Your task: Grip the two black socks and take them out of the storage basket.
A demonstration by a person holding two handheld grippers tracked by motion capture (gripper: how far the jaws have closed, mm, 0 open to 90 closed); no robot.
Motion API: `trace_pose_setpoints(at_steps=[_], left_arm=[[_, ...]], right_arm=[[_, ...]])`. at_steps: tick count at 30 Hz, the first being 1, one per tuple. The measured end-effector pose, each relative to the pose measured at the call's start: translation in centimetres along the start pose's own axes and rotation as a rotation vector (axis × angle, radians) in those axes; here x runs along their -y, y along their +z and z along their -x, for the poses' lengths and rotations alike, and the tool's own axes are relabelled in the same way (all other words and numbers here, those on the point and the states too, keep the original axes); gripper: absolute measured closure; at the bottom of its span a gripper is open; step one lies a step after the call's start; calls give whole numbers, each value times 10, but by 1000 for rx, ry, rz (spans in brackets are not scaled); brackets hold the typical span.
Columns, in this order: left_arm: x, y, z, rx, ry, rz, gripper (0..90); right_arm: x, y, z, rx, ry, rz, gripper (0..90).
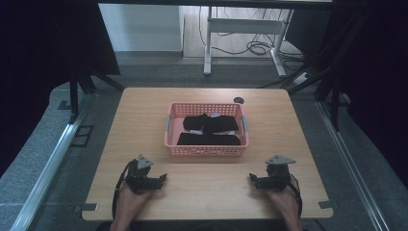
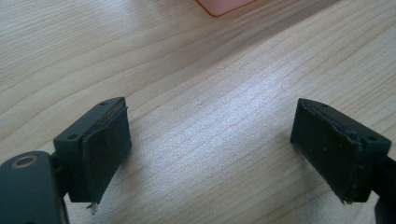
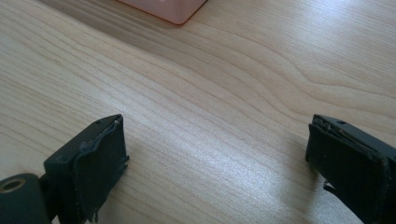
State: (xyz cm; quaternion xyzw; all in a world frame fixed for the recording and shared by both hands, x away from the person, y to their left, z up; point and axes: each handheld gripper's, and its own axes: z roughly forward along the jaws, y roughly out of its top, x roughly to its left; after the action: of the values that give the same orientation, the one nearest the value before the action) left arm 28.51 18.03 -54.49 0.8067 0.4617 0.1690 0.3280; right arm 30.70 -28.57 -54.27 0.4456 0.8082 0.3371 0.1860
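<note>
A pink plastic basket (image 1: 206, 149) stands at the middle of the wooden table (image 1: 202, 192), with black folded cloth items (image 1: 210, 124) inside it. My left gripper (image 1: 162, 179) rests low on the table near the front left, held by a hand, its jaws wide open over bare wood (image 2: 210, 140). My right gripper (image 1: 252, 179) rests near the front right, also open with nothing between its jaws (image 3: 219, 154). A corner of the basket (image 2: 224, 5) shows at the top of the left gripper view, and another corner of the basket (image 3: 168, 9) tops the right gripper view.
A small dark round disc (image 1: 238, 100) lies on the table behind the basket. Beyond the table stand a white desk frame (image 1: 240, 29) and cables on the floor. Metal rails (image 1: 53, 154) run along both sides.
</note>
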Motion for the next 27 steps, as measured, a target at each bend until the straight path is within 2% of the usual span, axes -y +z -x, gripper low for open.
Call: trace_pose_setpoints(at_steps=[19,27], left_arm=[[0,0,0,0,3,0,119],[0,0,0,-1,3,-2,120]], right_arm=[[1,-1,0,-1,-1,2,62],[-1,-5,2,-15,-3,-19,114]])
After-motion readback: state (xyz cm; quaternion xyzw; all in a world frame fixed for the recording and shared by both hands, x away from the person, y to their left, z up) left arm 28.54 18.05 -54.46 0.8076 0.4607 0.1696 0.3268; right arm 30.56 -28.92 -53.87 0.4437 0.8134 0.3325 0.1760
